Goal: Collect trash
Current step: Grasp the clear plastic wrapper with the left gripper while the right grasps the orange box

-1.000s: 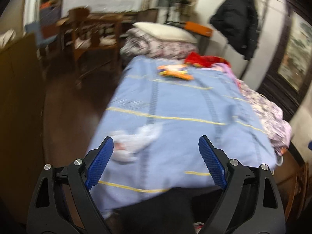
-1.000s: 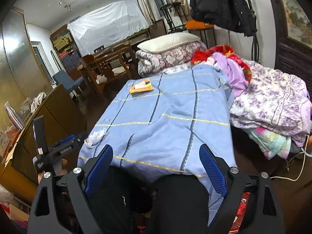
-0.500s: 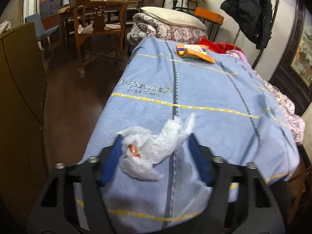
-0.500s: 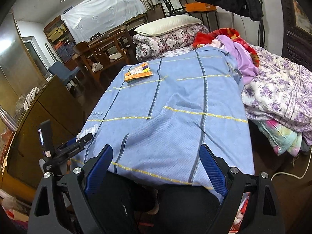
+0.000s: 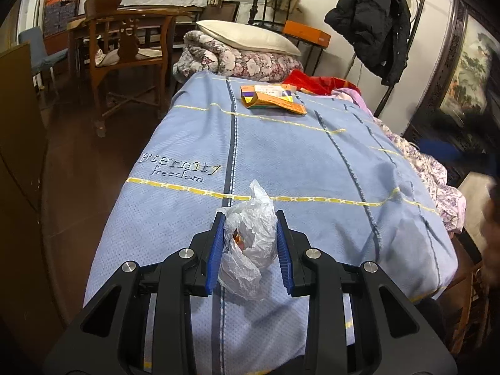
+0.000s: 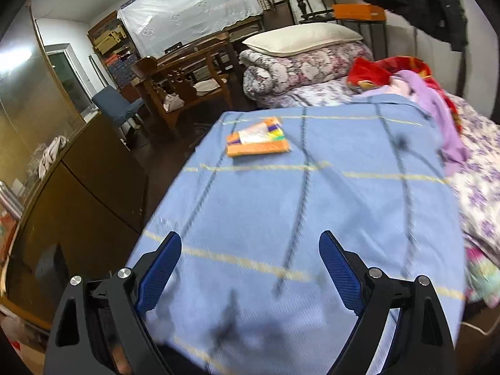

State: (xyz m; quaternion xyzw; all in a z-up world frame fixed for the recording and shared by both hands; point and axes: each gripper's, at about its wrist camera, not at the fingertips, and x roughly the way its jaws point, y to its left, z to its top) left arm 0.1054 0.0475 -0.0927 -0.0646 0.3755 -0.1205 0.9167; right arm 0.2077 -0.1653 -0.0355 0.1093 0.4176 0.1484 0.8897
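left tool (image 5: 250, 243): closed from wide open a second ago onto crumpled white plastic bag (image 5: 248, 243); blue pads now pressing both sides of the wad, no gap visible.
right tool (image 6: 250, 273): wide open, nothing between the blue pads; view motion-blurred, now out over the bed and closer to the far end than a second ago.
change: a second ago bag lay loose ahead of spread left pads; half a second ago pads bracketing it; now pinched.
meaning for task: first trash item looks secured, judged from pad contact; lift and carry to a bin not yet done. No bin identifiable in either view.
bag location: near foot end of light blue bedspread with yellow and dark stripes (image 5: 312, 162), left of centre, just this side of the nearest yellow stripe, still resting on the cloth.
bag look: thin translucent film, heavily creased, one twisted tail sticking up beyond the pads, lower lobe bulging out beneath them; small orange-red scrap visible inside near the left pad. Likely light and squashy, could slip if only film is caught.
second candidate: flat orange packet with purple and white print (image 6: 257, 140), far end of bedspread, well apart from the bag, untouched. Whether it counts as trash cannot be told.
right tool heading: pointed roughly toward that packet; probably next pick, a guess only.
surroundings: folded floral quilt with cream pillow (image 5: 247, 39) beyond the bedspread, wooden armchair (image 5: 125, 53) to the left.
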